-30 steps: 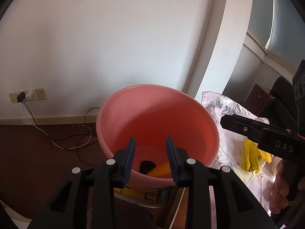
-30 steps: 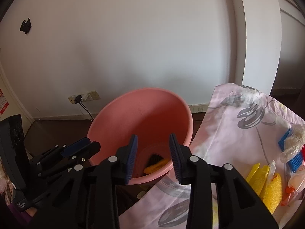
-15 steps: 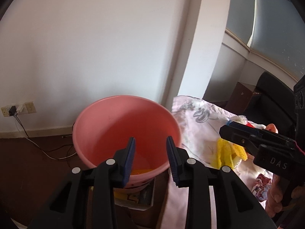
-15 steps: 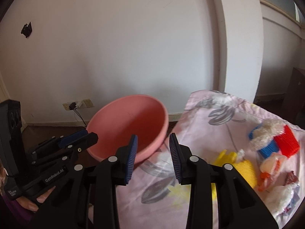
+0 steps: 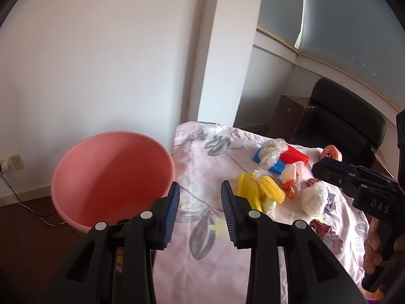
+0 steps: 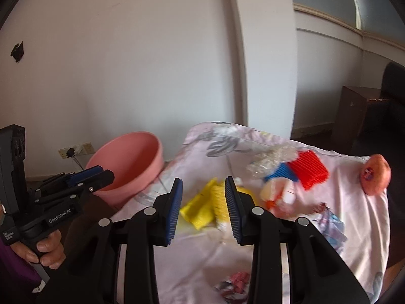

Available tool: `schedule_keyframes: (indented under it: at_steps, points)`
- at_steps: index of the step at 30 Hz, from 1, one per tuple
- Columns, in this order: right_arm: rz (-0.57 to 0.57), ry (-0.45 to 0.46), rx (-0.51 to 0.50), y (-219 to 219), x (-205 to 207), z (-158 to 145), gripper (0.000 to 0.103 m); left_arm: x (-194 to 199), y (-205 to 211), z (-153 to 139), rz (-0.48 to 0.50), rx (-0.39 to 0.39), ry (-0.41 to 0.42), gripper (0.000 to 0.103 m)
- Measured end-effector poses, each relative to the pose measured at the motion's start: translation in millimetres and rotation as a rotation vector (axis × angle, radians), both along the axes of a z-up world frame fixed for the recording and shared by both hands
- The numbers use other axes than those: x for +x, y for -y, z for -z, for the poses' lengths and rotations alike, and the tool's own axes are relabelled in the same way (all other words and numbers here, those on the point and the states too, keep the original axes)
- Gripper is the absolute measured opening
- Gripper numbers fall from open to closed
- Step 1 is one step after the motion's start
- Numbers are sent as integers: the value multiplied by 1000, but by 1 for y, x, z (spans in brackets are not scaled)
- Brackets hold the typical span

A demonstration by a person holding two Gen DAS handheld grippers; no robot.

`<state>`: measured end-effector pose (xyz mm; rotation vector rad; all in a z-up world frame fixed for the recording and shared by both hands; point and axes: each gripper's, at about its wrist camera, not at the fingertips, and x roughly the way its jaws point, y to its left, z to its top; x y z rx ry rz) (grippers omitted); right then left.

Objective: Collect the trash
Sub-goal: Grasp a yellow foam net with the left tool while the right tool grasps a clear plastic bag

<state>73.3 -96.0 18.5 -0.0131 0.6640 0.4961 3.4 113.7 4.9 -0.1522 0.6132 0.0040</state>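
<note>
While both tools are hovering empty above the cloth-covered table [image 6: 354, 228], the right hand-held gripper [image 6: 203, 210] is sitting with its ribbed blue pads apart and nothing between them, and the yellow foam netting [image 6: 202, 207] is lying straight ahead of it, just beyond the fingertips. The left hand-held gripper [image 5: 200, 212] is also standing apart and empty, pointing at the gap between the pink basin [image 5: 83, 177] and the table's near edge, with the same yellow pieces [image 5: 253, 192] off to its right. By my reading the right one is nearer the pile and better lined up; the yellow pieces seem to be running lengthwise away from it, so a straight reach would be closing across their narrow side.

Most of the trash is looking soft and crushable: ridged red netting [image 6: 310, 172] and blue netting [image 6: 281, 172], white mesh wads [image 5: 314, 200], crinkly wrappers [image 6: 329, 220], and a rounded orange item [image 6: 374, 174] near the far right edge. The basin, smooth plastic and tilted toward the cameras, is waiting to the left of the table, below its level.
</note>
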Motion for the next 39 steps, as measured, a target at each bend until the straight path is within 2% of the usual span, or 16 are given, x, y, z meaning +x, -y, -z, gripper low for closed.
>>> schedule_keyframes:
  at_steps: [8, 19, 27, 35, 39]
  points:
    - [106, -52, 32, 53, -1, 17, 35, 13, 29, 12, 96, -4, -35, 36]
    - [139, -106, 9, 86, -2, 40, 35, 40, 75, 25, 236, -29, -89, 36]
    - [156, -133, 33, 103, -2, 49, 35, 79, 94, 46, 231, -93, -171, 36]
    - [149, -167, 50, 108, 1, 57, 35, 102, 100, 62, 189, -103, -231, 36]
    - [147, -171, 51, 109, 1, 59, 35, 102, 100, 65, 196, -111, -227, 13]
